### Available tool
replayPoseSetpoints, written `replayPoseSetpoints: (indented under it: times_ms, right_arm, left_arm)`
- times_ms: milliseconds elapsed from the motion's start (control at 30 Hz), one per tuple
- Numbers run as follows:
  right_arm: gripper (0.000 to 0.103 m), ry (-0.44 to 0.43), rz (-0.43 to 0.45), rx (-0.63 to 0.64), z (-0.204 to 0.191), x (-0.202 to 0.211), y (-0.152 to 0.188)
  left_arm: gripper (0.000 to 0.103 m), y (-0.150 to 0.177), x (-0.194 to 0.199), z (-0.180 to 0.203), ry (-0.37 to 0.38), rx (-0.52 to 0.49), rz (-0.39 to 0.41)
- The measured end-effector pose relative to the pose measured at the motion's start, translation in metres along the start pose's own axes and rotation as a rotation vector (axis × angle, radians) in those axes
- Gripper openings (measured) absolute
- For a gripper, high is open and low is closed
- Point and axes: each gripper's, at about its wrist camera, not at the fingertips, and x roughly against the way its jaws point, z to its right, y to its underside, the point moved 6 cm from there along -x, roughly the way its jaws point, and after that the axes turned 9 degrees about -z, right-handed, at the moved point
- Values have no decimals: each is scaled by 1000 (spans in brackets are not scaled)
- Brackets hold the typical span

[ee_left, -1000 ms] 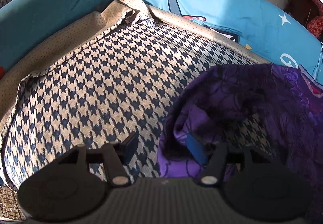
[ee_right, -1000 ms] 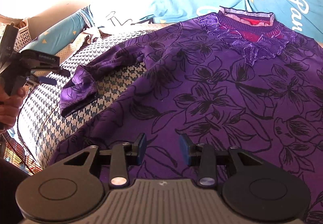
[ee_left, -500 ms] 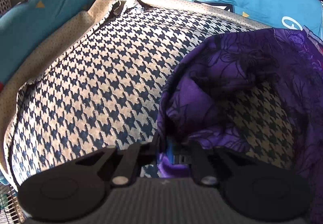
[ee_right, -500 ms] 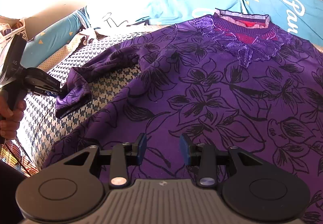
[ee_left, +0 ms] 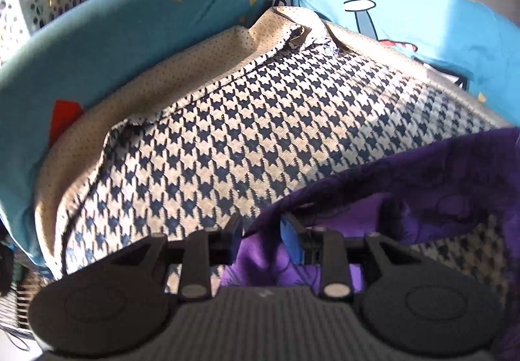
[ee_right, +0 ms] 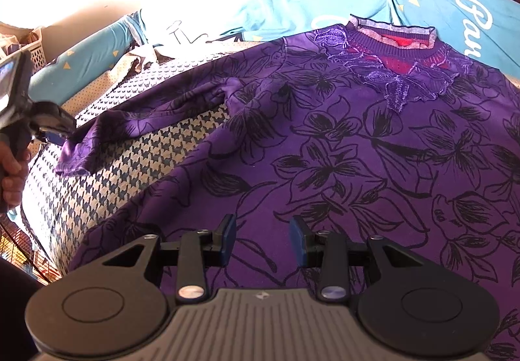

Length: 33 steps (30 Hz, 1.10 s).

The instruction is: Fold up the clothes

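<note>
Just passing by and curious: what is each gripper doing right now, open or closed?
Left gripper: open, purple sleeve lying between its fingers, not clamped.
Right gripper: open, empty, over the purple top.

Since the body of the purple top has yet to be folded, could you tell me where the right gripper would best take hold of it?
Probably the near hem of the purple top, approached from the near edge, straight ahead of the open right gripper. The fabric lies flat there, so low fingers should pinch the edge. The left gripper is already at the sleeve cuff.
</note>
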Motion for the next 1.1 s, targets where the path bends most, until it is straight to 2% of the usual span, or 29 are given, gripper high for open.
replayPoseSetpoints:
  times_ms: [133,233,367,467,567,800,967,1033,1100]
  right_arm:
    - [36,1,0,-1,0,0,0]
    - [36,6,-4,0,0,0,1]
    - [36,9,-1,7,-1,1,0]
    - [36,8,3,12,-1,2,0]
    - [36,12,10,18,-2,4,-1]
    - [36,12,24,16,0,8,-2]
    - [36,11,33,14,1,11,-3]
    - [36,12,36,15,1,12,-3]
    - [36,14,37,17,1,12,-3]
  left_arm:
    - [37,0,6,-11,105,82,2]
    - [39,6,9,-8,196,87,-31]
    - [39,18,19,0,217,40,-22]
    - [46,28,26,9,249,0,-18]
    - [48,36,33,19,265,-47,-10]
    - [50,50,26,47,217,-185,-44]
    - [49,56,12,60,149,-284,-72]
    - [45,58,6,61,105,-313,-83]
    - [36,58,3,59,80,-320,-86]
